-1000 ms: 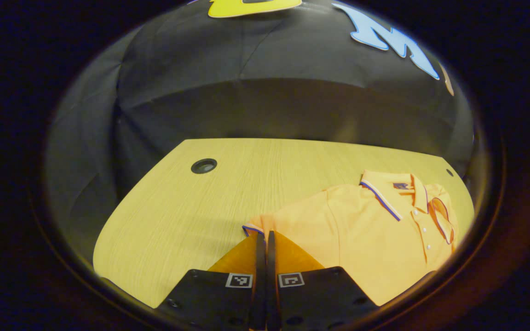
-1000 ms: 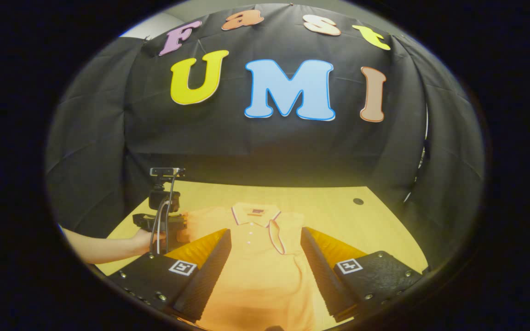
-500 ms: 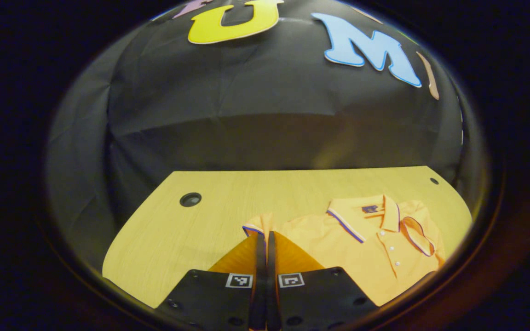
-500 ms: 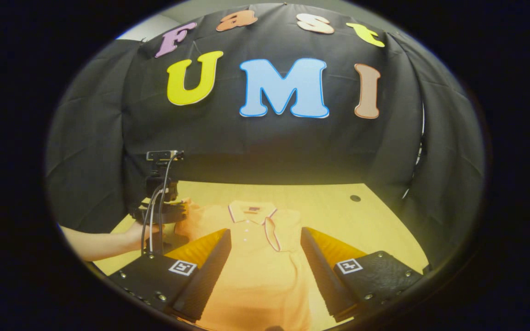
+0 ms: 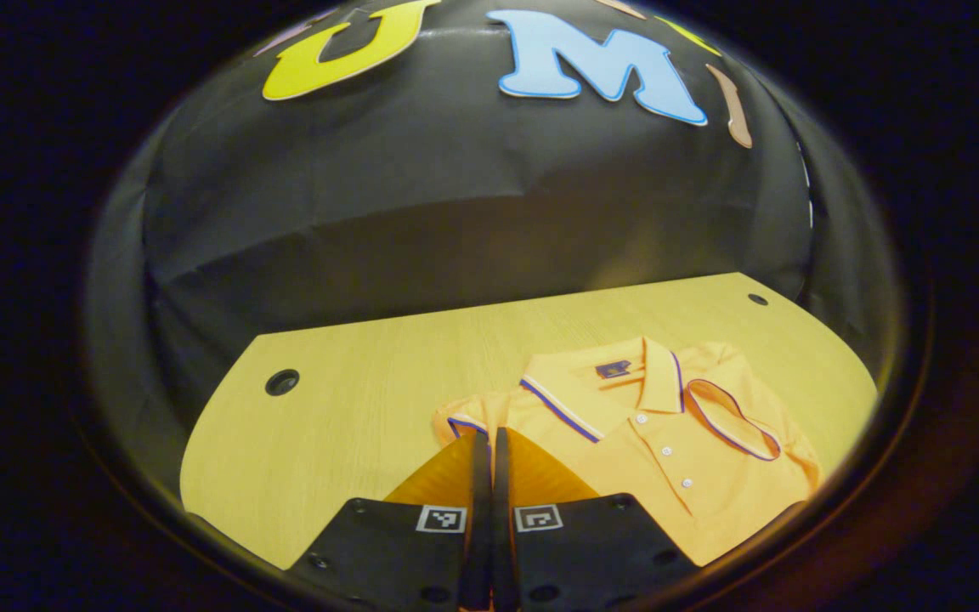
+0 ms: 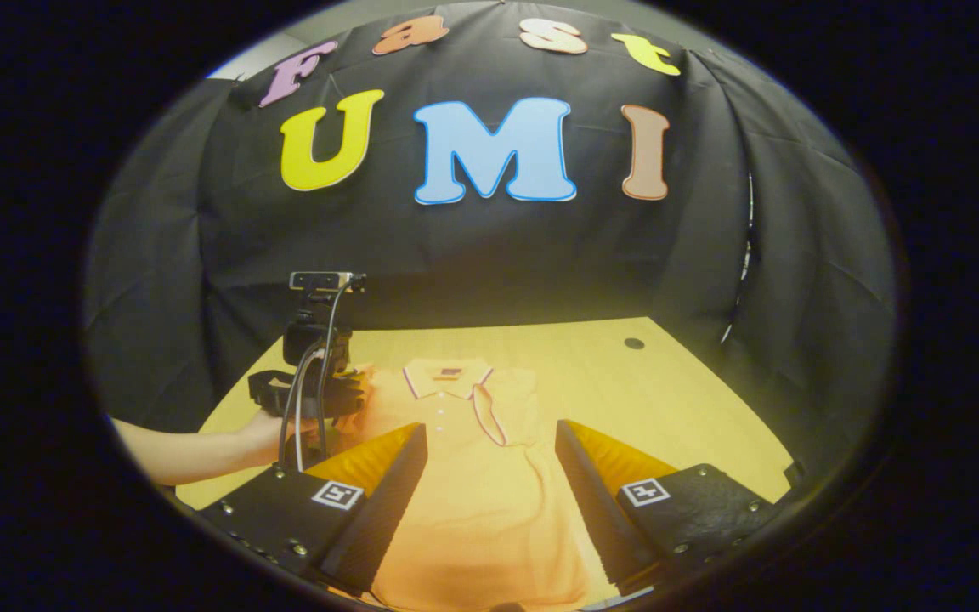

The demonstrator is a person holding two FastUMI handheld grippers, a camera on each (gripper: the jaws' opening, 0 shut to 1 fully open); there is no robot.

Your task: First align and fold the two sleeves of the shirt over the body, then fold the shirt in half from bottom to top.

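While lying flat on the table (image 6: 668, 382), the orange shirt (image 6: 481, 484) runs lengthwise from near edge to far edge in the right gripper view, collar (image 6: 447, 378) pointing away toward the booth wall, hem end toward the camera. Button placket runs down from the collar along that same axis. Right sleeve (image 5: 732, 416) is already folded over the chest, its trimmed cuff lying just beside the placket. Left sleeve (image 5: 472, 416) sticks out to the side of the collar in the left gripper view. Left gripper (image 5: 489, 438) has its fingers pressed together on that sleeve's trimmed cuff; a hand (image 6: 264, 433) holds it beside the shirt's shoulder in the right gripper view. Right gripper (image 6: 489, 442) hovers over the shirt's lower body, jaws wide apart, nothing between them. Two round holes sit in the table, one (image 5: 282, 382) left of the shirt, one (image 6: 634, 343) right of the collar.
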